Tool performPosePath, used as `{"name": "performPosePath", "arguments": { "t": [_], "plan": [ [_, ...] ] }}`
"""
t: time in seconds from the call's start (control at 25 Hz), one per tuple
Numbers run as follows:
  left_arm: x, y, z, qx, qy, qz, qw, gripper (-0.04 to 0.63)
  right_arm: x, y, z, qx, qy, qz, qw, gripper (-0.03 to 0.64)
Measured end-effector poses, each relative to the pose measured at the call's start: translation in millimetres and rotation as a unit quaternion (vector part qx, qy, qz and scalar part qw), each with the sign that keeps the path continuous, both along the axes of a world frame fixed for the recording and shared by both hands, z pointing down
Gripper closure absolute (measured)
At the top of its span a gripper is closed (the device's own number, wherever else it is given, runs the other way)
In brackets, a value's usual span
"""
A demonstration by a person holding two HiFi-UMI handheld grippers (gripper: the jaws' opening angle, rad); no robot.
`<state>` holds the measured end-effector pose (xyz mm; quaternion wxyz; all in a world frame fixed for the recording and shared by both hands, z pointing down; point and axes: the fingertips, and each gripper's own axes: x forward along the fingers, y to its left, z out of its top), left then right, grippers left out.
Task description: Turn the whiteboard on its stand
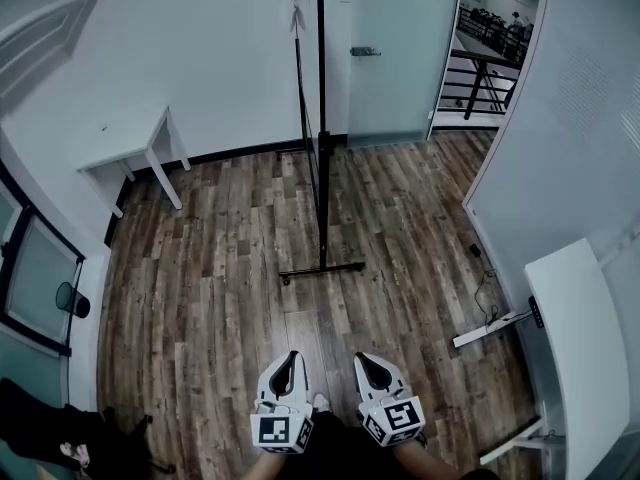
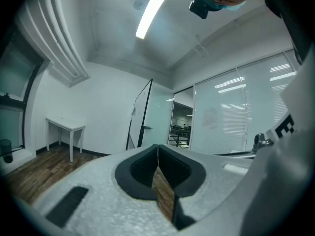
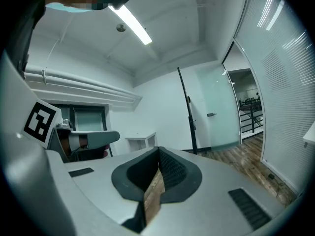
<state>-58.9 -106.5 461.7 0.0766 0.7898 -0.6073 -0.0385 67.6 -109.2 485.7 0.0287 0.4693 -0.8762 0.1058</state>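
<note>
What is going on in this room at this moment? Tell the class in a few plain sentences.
A person holds a two-jaw gripper in each hand, low in front of the body. The left gripper and the right gripper both have their jaws together, with nothing between them. Ahead, across the wooden floor, the whiteboard is seen edge-on, upright on its stand. Neither gripper touches it, so the turning has not begun.

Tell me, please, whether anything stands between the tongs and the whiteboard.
Nothing visible does: only wood floor lies between the left tongs, the right tongs and the whiteboard. The white table stands aside, by the left wall.
</note>
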Motion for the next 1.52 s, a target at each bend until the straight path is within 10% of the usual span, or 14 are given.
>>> {"name": "performPosePath", "arguments": {
  "t": [1.52],
  "plan": [
    [-56.6,-350.7,11.6,-0.019,0.009,-0.048,0.9986,0.577,-44.4,-422.0,11.7,0.015,0.022,0.017,0.999,0.604]
  ]
}}
